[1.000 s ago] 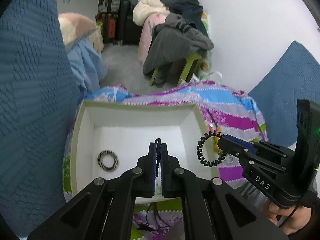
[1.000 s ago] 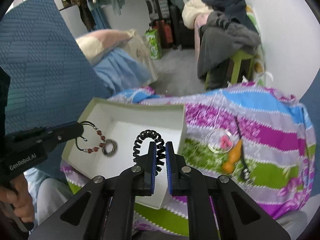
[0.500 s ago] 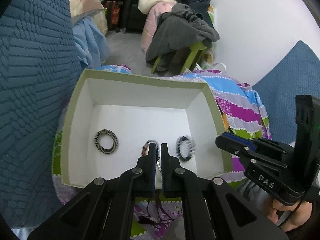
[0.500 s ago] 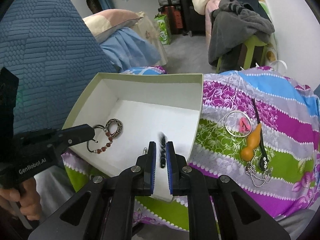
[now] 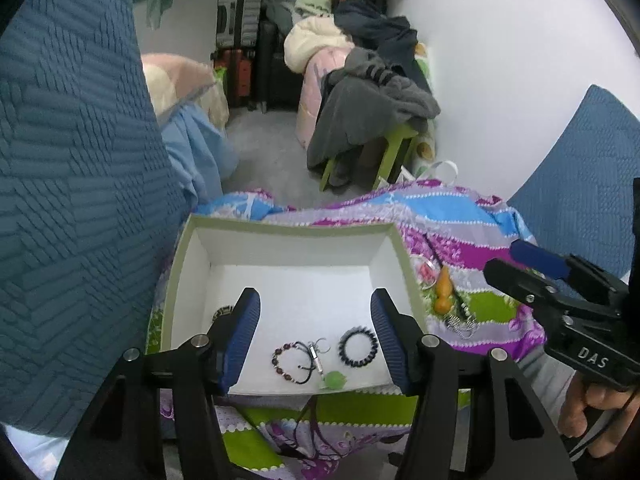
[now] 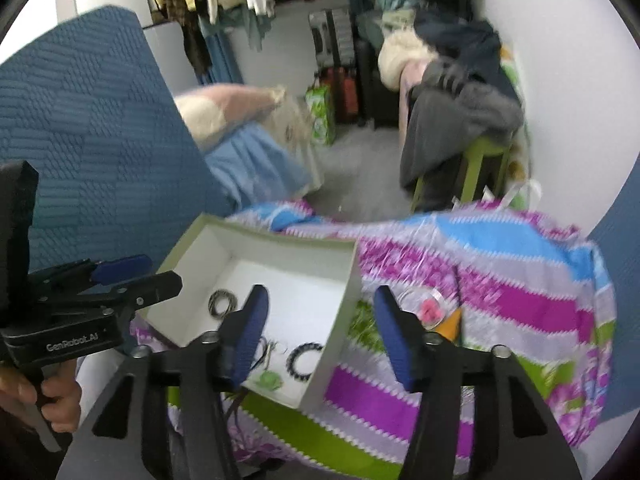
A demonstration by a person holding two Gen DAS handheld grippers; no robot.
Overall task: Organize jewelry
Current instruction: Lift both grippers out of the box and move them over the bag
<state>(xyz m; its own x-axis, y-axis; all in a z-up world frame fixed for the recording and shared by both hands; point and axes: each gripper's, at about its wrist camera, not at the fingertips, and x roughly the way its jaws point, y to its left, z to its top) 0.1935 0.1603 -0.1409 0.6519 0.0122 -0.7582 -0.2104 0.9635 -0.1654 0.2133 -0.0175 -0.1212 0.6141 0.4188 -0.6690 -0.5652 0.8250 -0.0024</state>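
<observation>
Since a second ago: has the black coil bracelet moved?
Yes. The black coil bracelet went from the right tool, outside the box's right wall, onto its floor.

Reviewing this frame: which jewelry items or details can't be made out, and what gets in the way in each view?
- Patterned ring: left wrist view, mostly hidden behind the left tool's finger; box.
- Beaded bracelet: right wrist view, motion-blurred and partly behind the right tool's finger.
- Pink piece in the clear ring: right wrist view, blurred, type unclear.
- Orange gourd pendant: right wrist view, partly behind the finger.
</observation>
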